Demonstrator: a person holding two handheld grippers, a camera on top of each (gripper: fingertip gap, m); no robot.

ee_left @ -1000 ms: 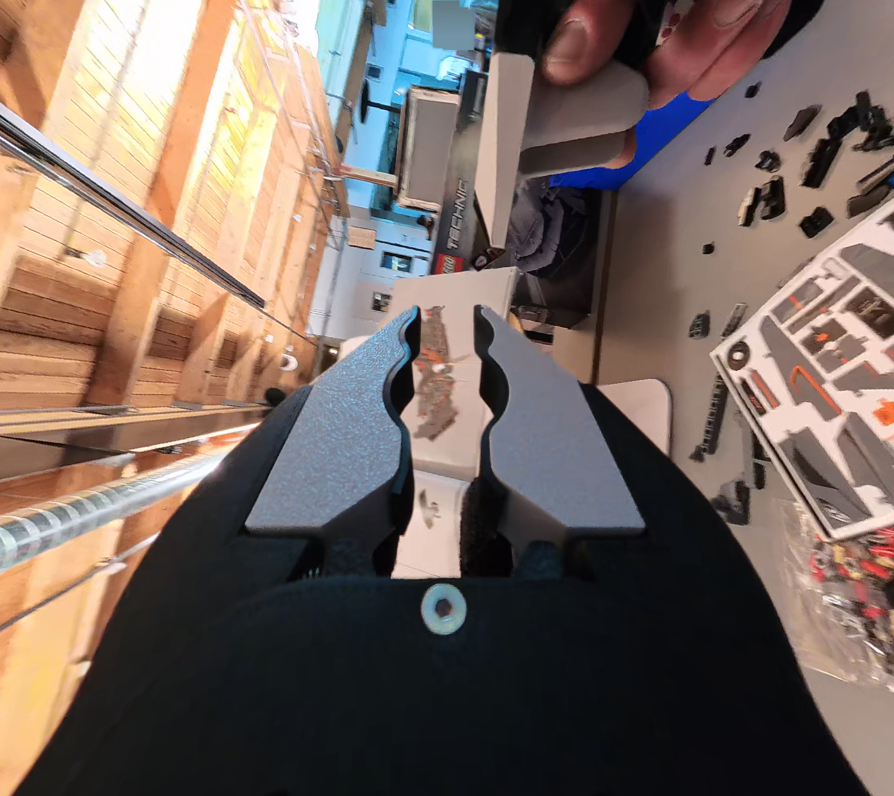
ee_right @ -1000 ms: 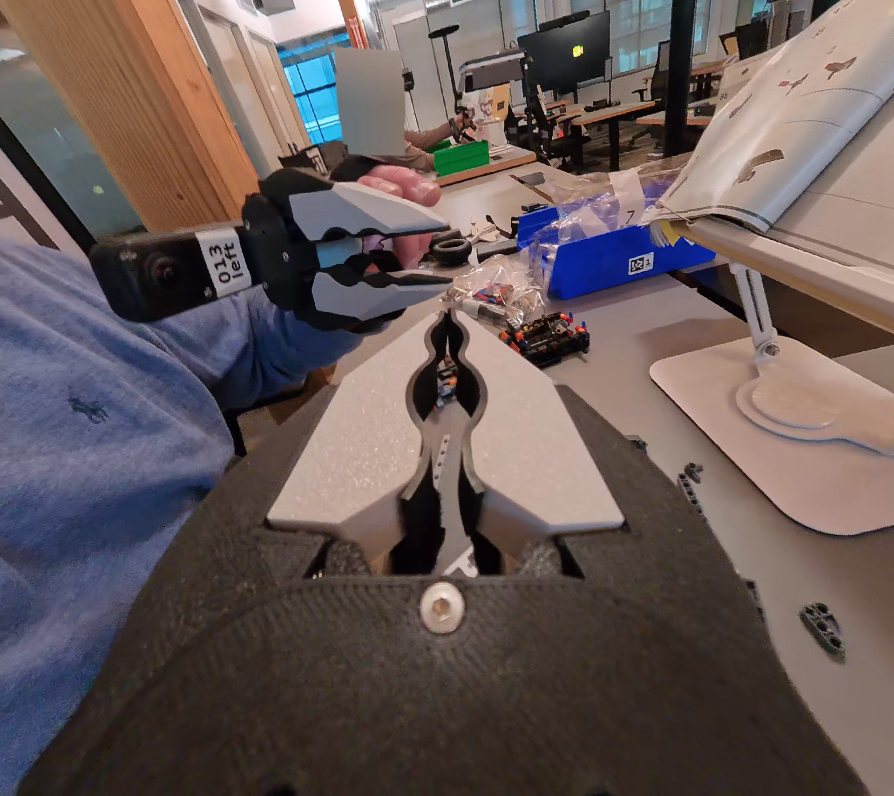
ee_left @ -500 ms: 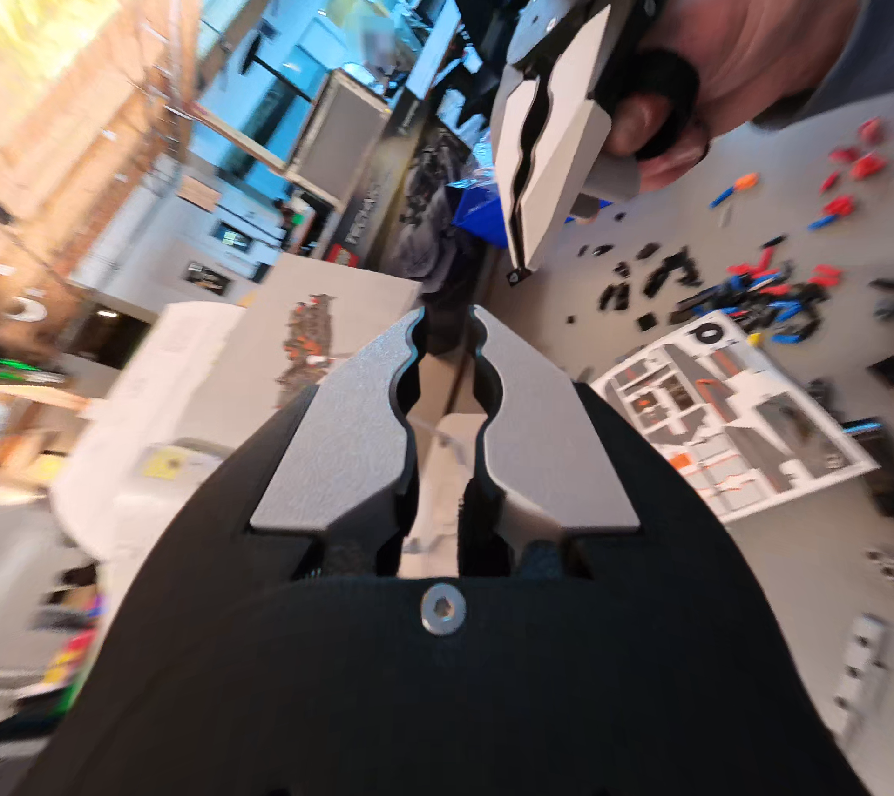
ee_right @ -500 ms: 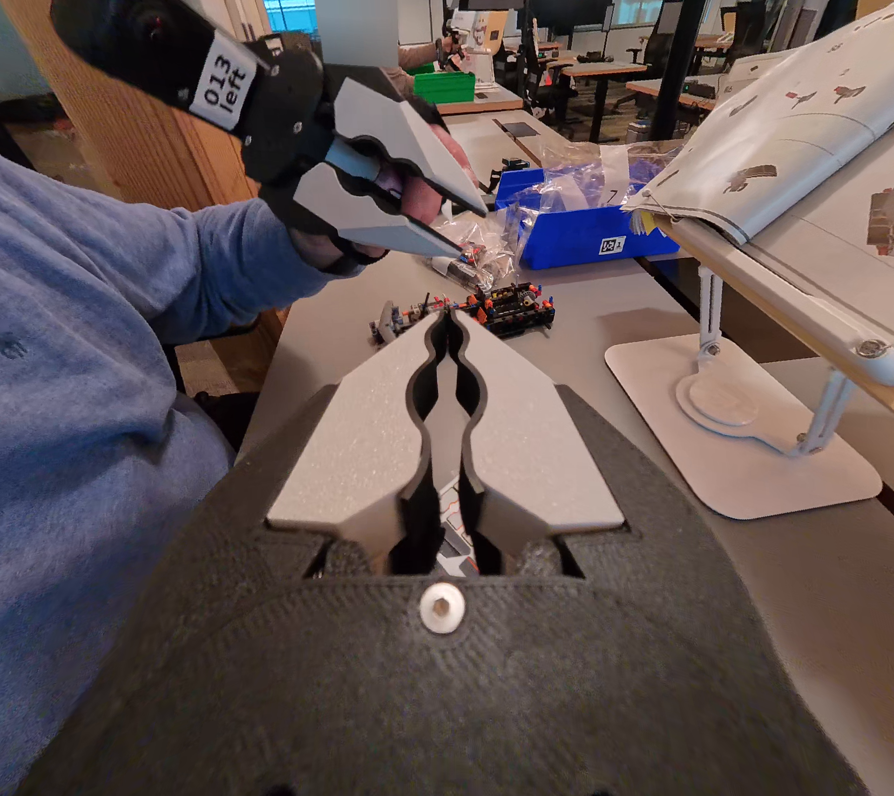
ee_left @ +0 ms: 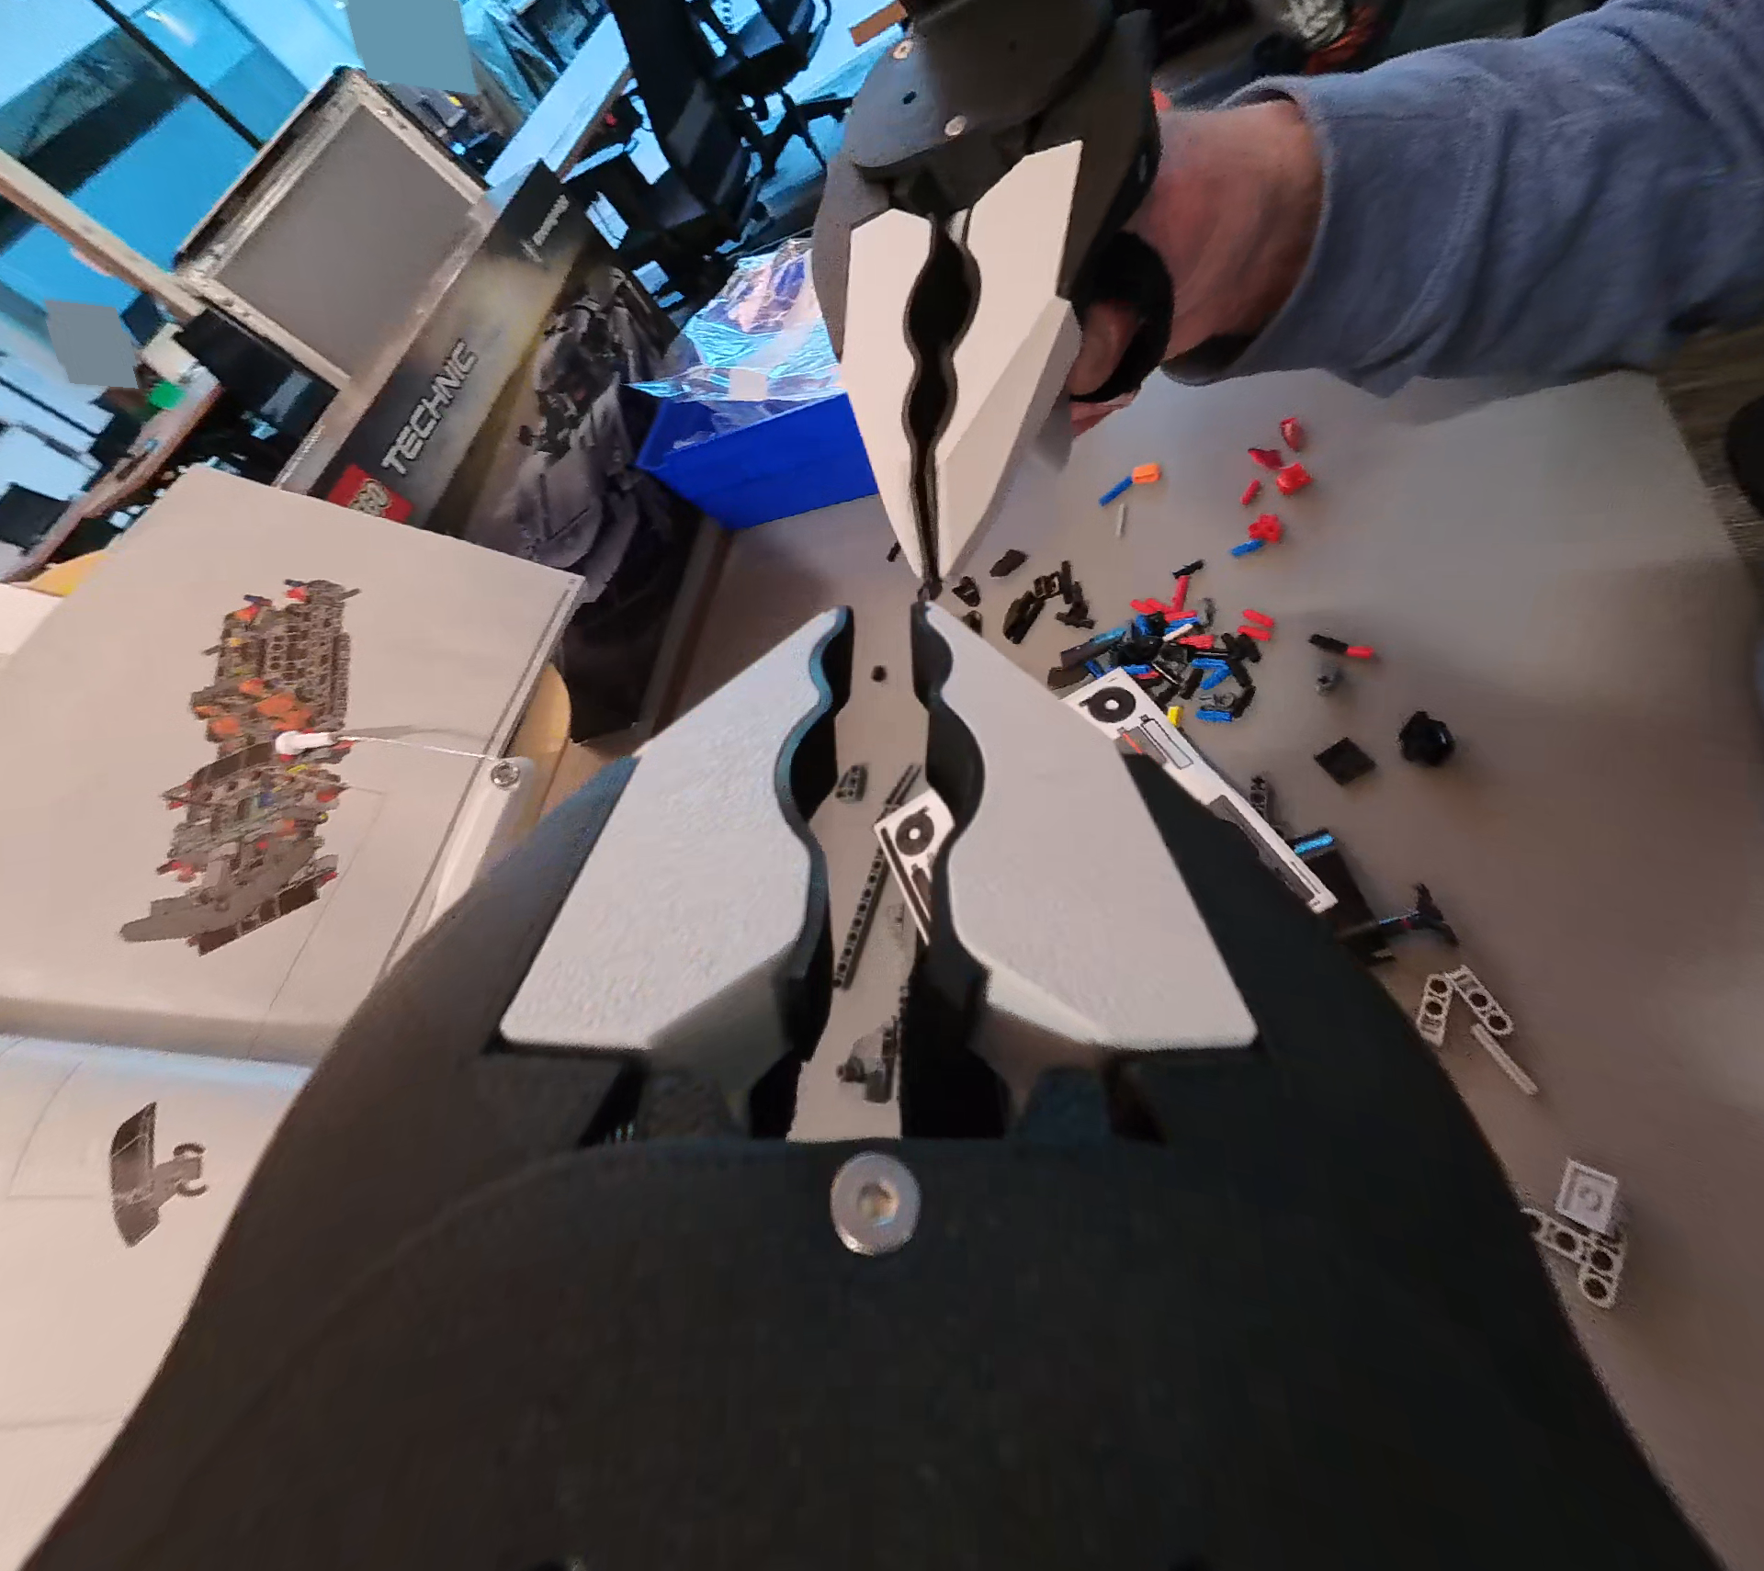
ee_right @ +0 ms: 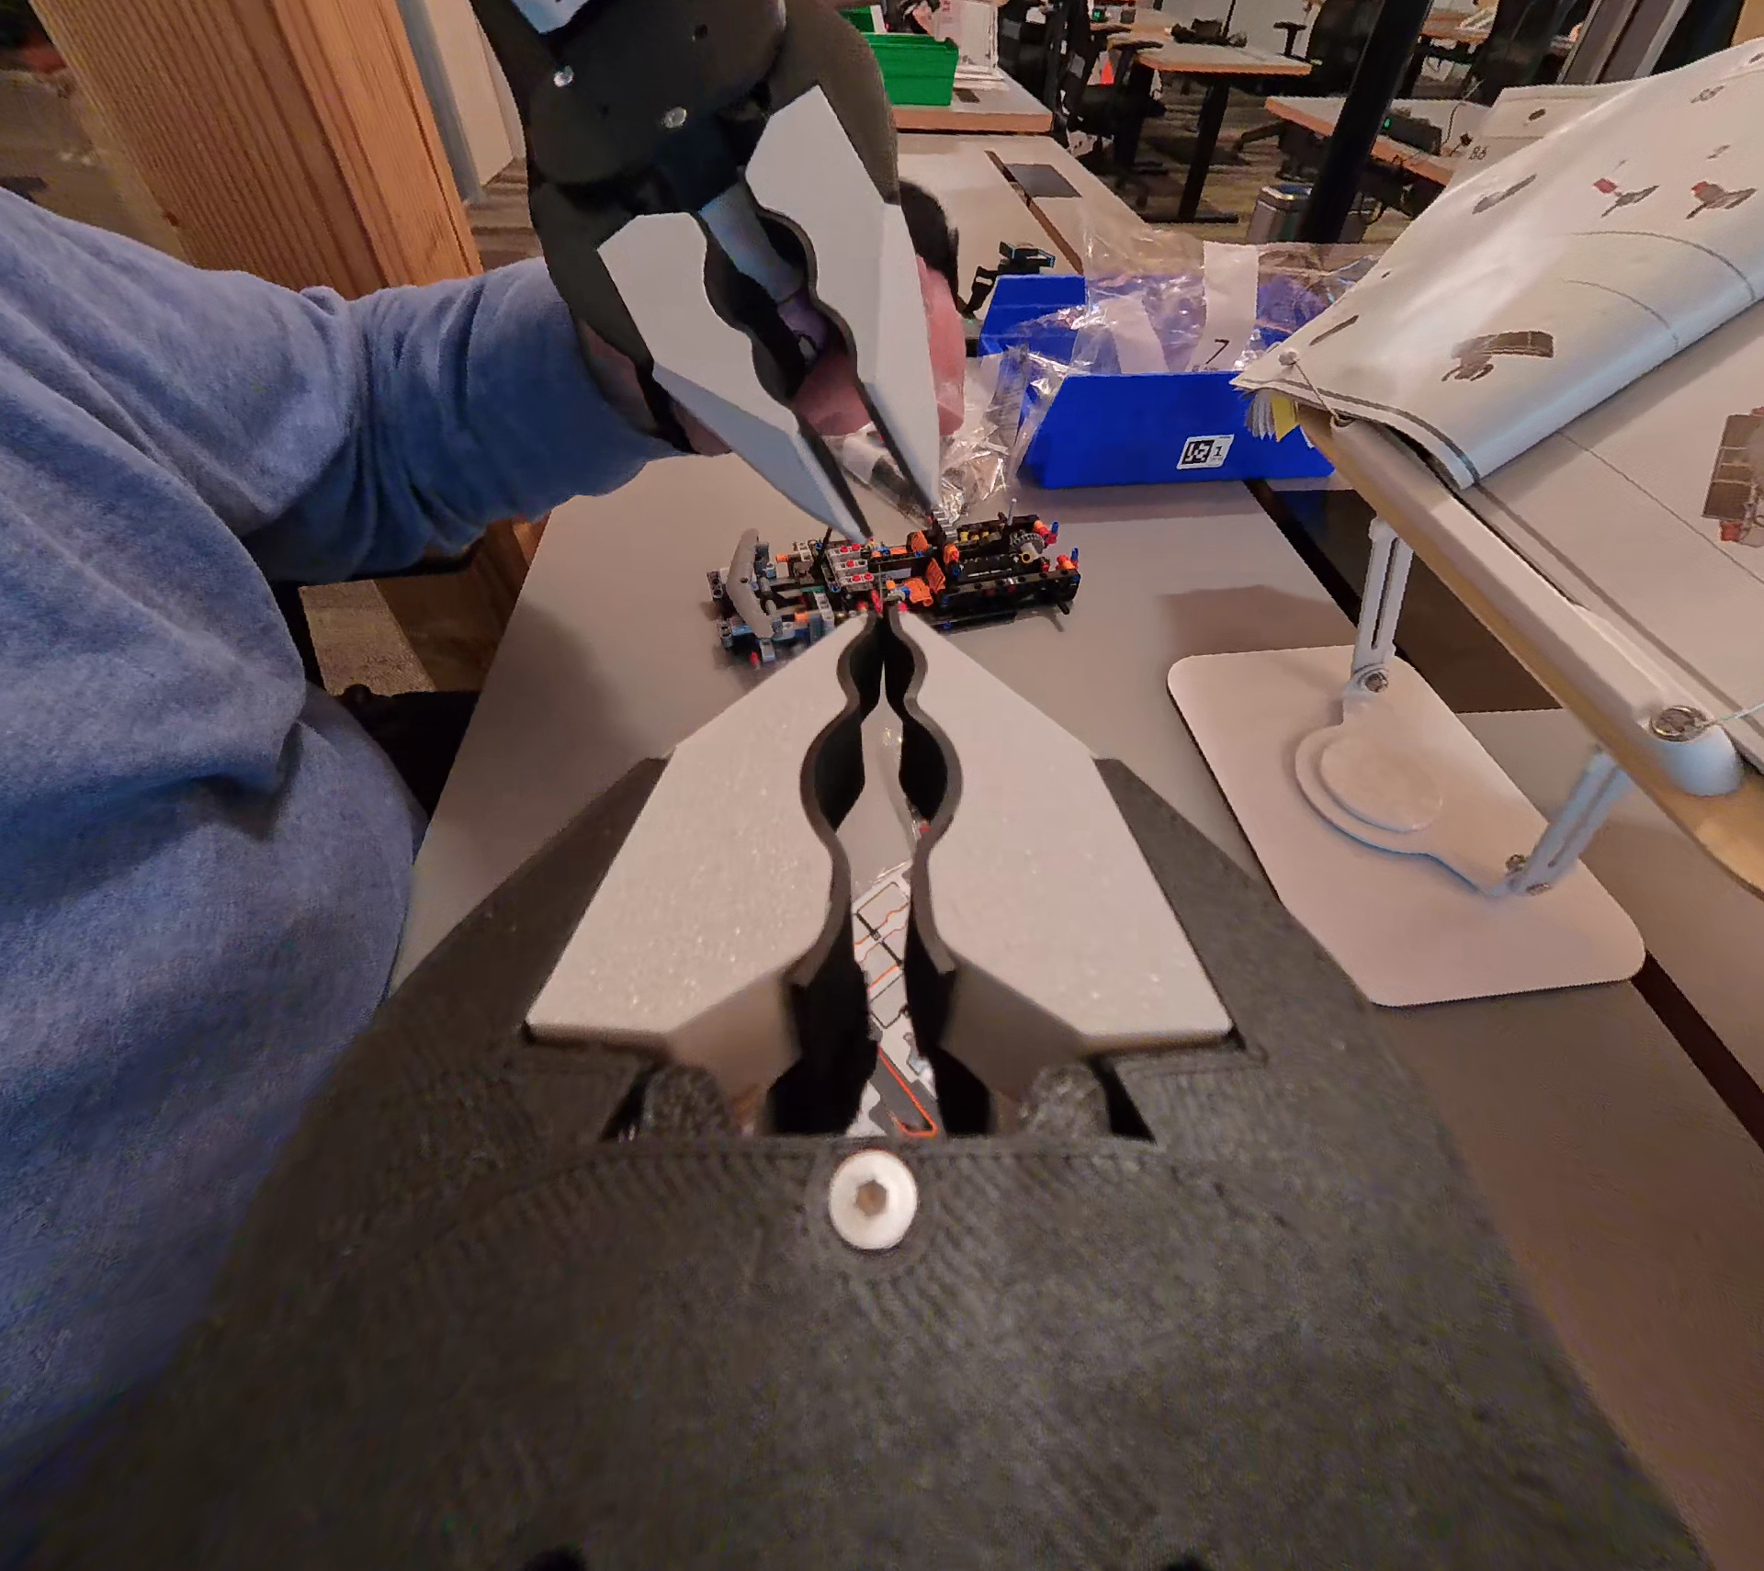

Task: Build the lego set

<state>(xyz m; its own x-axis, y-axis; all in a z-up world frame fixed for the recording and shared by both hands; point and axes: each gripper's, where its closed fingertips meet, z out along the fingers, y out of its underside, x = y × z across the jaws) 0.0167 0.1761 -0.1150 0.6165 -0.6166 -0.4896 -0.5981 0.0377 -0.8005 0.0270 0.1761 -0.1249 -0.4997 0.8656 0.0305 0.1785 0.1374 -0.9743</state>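
I am holding my left gripper [ee_left: 878, 618] over the grey counter [ee_left: 1489, 561] with its fingers [ee_left: 706, 838] released, a clear gap between the tips and nothing between them; through that gap I am seeing a corner of the sticker sheet [ee_left: 912, 833] and a thin black beam lying on the counter. My right gripper [ee_right: 883, 618] is pointing its fingers [ee_right: 1031, 847] toward the half-built lego model [ee_right: 897, 575], which is sitting on the counter just past their tips. Those fingers are clenched almost together at the tips, and whether a tiny piece is pinched there I cannot tell. In the left wrist view the right gripper [ee_left: 928, 571] is hanging tips-down just beyond my left fingers, and past it to the right a scatter of loose red, blue and black lego pieces [ee_left: 1179, 637] is lying on the counter. In the right wrist view the left gripper [ee_right: 892, 518] is reaching down with its parted tips right above the model. Beyond the model a blue bin [ee_right: 1145, 418] with clear plastic bags is standing, and to the right of my right fingers the instruction booklet [ee_right: 1565, 265] is resting open on a white stand [ee_right: 1413, 838].
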